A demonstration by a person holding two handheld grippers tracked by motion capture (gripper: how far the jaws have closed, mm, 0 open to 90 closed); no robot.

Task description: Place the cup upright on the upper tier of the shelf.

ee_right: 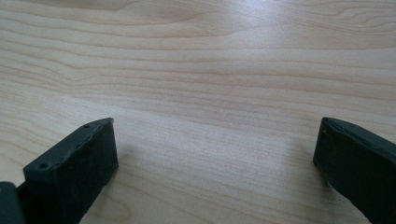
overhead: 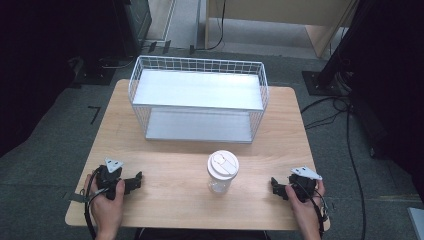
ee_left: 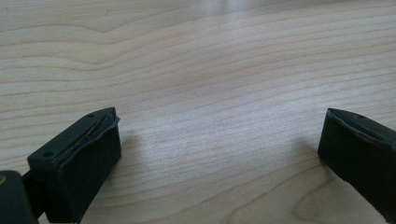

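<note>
Wooden table (overhead: 170, 165) bears a rack (overhead: 197, 100) and a lidded clear cup (overhead: 222, 171). Cup seems light, slippery; better gripped around its body. Left gripper (overhead: 134, 182) and right gripper (overhead: 276, 186) both rest spread, empty.

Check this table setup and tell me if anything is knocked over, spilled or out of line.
Nothing stands out. The lidded cup stands upright on the wooden table with no spill around it, the white wire rack sits square at the back, and the left gripper and right gripper rest open near the front corners.
</note>
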